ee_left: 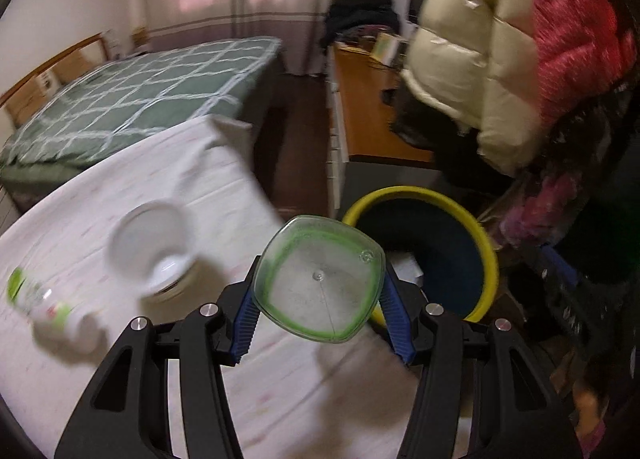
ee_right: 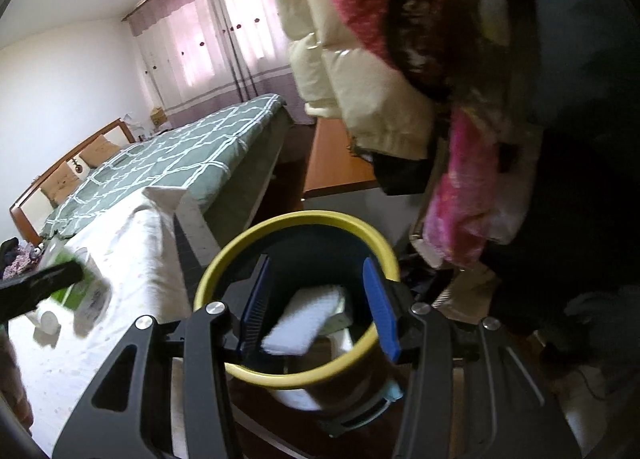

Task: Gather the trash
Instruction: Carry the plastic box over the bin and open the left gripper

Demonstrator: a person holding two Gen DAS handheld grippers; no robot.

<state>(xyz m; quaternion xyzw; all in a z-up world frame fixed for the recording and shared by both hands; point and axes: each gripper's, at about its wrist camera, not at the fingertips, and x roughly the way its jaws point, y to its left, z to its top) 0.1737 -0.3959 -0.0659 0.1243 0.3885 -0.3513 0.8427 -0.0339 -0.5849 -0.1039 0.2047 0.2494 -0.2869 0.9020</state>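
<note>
My left gripper is shut on a clear plastic cup with a green tint. The cup's base faces the camera, and it hangs over the table's right edge beside the bin. The dark bin with a yellow rim stands on the floor to the right. In the right wrist view my right gripper is open above the bin. A white flat piece lies inside the bin, clear of the pads. The left gripper's black arm and the cup show at the left.
A white bowl and a lying bottle with a green label are on the white tablecloth. A bed with a green checked cover is behind. Puffy cream and pink jackets hang over the bin. An orange desk is beyond.
</note>
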